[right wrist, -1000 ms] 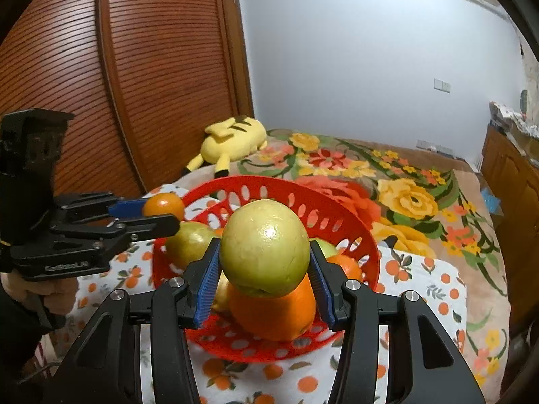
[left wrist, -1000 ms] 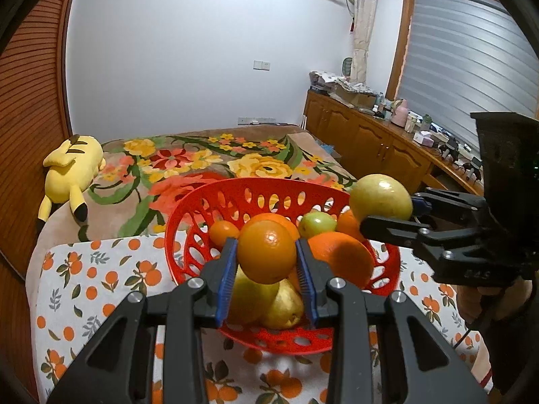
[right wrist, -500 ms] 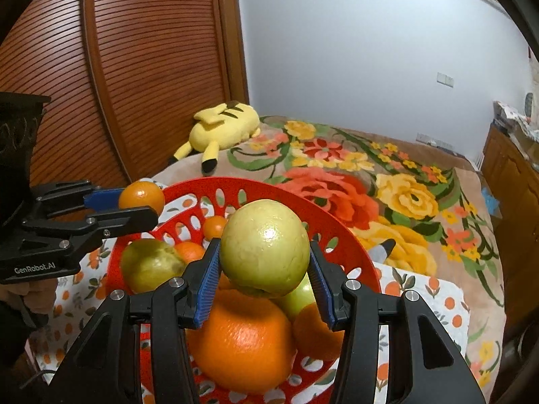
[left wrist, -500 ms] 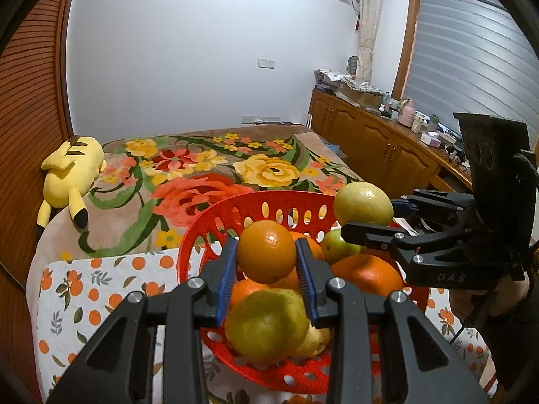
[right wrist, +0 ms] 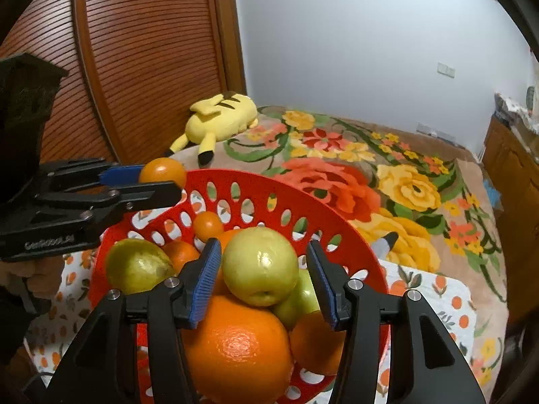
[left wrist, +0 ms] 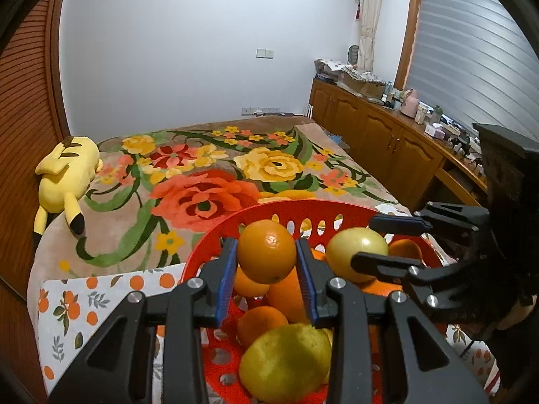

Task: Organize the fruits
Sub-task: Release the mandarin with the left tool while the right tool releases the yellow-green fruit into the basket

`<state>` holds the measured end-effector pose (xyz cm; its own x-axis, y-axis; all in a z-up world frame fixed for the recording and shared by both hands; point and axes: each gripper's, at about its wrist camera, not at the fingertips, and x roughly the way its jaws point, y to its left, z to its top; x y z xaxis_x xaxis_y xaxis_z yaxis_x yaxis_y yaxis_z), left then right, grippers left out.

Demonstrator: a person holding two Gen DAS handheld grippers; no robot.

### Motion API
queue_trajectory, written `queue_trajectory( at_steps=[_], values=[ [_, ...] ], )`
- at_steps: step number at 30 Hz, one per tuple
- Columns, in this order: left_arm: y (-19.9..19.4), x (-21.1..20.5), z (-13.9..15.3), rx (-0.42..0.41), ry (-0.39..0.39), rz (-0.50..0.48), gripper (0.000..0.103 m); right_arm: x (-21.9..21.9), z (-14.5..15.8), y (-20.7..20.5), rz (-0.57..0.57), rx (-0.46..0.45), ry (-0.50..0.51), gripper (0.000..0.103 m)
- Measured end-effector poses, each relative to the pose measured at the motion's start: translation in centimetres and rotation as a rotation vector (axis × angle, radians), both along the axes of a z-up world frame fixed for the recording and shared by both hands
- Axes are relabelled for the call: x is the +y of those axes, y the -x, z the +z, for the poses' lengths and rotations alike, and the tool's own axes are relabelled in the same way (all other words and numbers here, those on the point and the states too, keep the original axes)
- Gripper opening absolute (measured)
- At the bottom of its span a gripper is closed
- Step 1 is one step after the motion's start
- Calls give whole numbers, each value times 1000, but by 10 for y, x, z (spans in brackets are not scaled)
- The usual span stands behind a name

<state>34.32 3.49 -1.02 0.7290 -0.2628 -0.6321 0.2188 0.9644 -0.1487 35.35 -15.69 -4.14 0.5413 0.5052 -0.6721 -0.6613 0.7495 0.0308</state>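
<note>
Over the red basket (right wrist: pixel 340 225) my right gripper (right wrist: pixel 261 281) is opening around the smooth, firm green apple (right wrist: pixel 261 266) atop the pile, while farther left my left gripper (left wrist: pixel 266 262) clamps a small orange (left wrist: pixel 266 250) across its middle.

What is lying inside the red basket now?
The red basket holds oranges, a lemon and green fruit; its bottom is covered by them. The guava sits between the right gripper's opening jaws.

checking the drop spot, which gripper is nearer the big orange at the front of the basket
Right. The right gripper hangs just above the big orange, jaws opening around a yellow-green apple; the left gripper is by the far rim.
</note>
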Motion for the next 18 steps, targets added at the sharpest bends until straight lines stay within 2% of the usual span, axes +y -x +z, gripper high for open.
queue_trajectory(
  at_steps=[18],
  values=[
    [-23, -6, -3, 25, -39, -1, 33, -8, 13, 20, -14, -34, -49, 53]
  ],
)
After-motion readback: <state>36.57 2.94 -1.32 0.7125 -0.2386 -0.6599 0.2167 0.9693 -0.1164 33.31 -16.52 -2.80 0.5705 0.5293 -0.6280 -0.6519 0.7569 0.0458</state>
